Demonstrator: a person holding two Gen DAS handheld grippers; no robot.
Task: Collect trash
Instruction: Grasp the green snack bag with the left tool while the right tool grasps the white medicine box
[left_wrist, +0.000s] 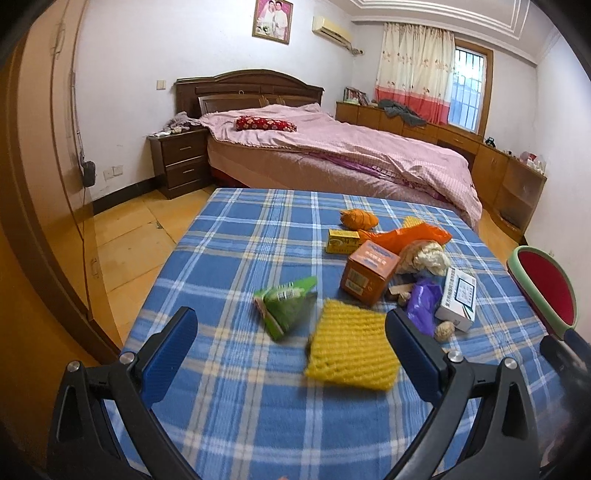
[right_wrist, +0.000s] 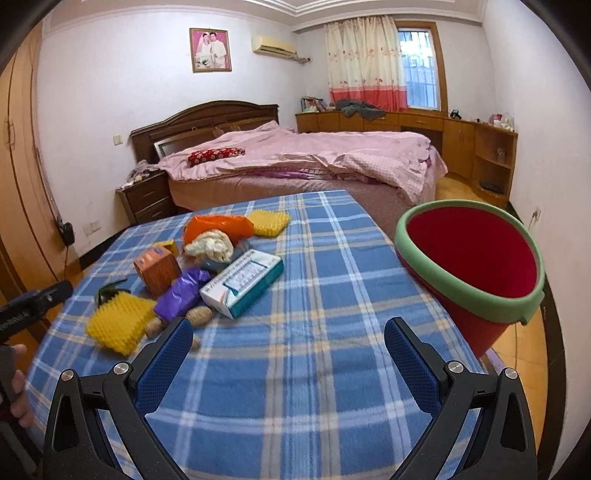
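Both grippers spread, empty. Yellow foam net (left_wrist: 351, 347) lies dead ahead of left gripper (left_wrist: 291, 332), lower centre of frame, long axis roughly crosswise, blurred. Red bucket (right_wrist: 476, 258) right, beside right gripper (right_wrist: 288, 347).

Two yellow foam nets (left_wrist: 351, 347) (right_wrist: 267, 221), three cardboard boxes (left_wrist: 369, 271) (left_wrist: 342, 240) (left_wrist: 458, 299), two plastic bags (left_wrist: 406, 236) (left_wrist: 423, 301), one green wrapper (left_wrist: 286, 304), one red bucket (right_wrist: 469, 254)

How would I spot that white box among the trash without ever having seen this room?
Find the blue plaid table in front of the pink bed. In the trash pile, nearest the red bucket, lies the white box, flat. It alone is white with a teal edge; the other boxes are orange or yellow.
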